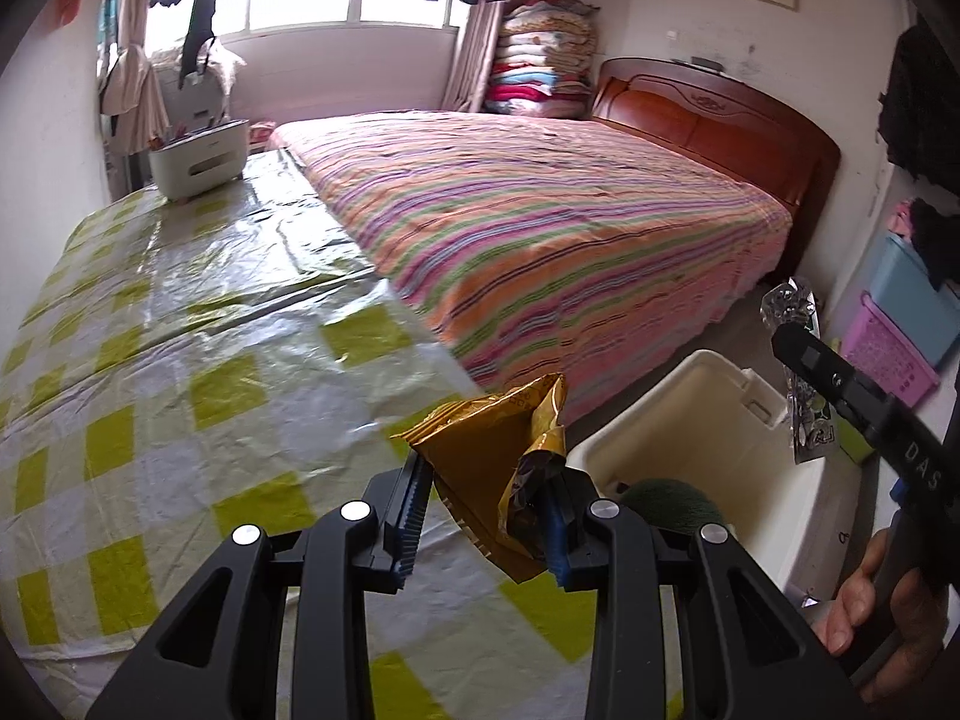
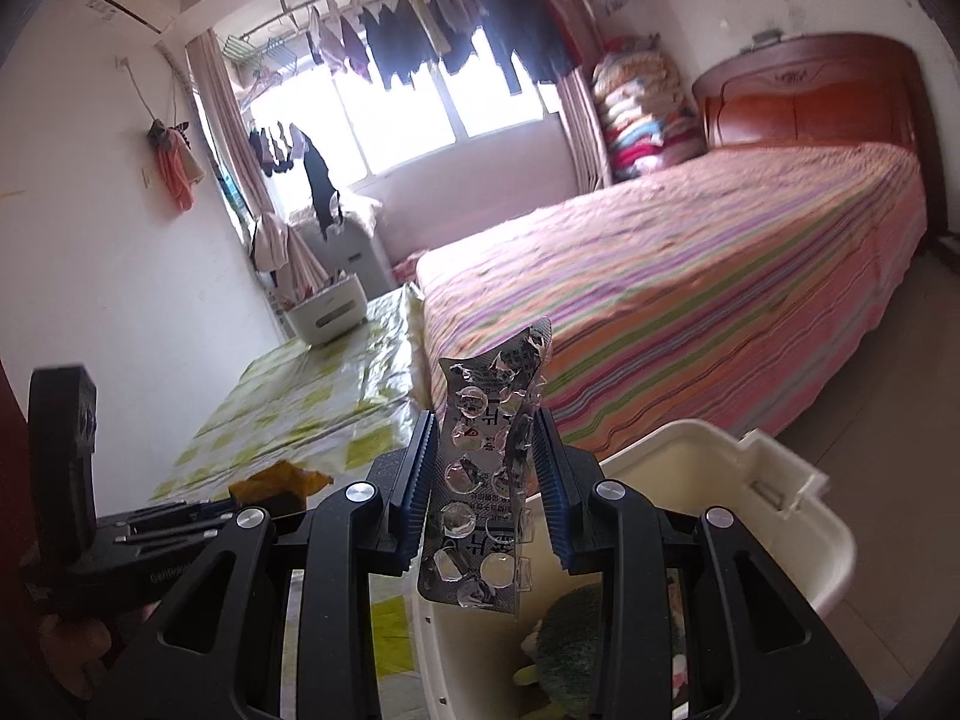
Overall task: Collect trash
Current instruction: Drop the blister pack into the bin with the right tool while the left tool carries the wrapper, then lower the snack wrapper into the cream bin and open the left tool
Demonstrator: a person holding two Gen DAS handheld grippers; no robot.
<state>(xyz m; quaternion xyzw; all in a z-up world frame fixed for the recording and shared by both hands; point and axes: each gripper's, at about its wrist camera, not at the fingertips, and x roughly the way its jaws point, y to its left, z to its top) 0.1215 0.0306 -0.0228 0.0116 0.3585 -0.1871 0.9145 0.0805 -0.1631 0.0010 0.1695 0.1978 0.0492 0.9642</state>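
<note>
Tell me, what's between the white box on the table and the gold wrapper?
Nothing: in the left wrist view only bare checked tablecloth lies between the white box and the gold wrapper.

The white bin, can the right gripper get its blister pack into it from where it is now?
Probably yes. The right gripper is shut on the blister pack beside the white bin, whose top is open; nothing blocks the way.

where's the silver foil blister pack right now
The silver foil blister pack stands upright, clamped in the right gripper, centre of the right wrist view, above the near edge of the cream plastic bin beside the striped bed.
</note>
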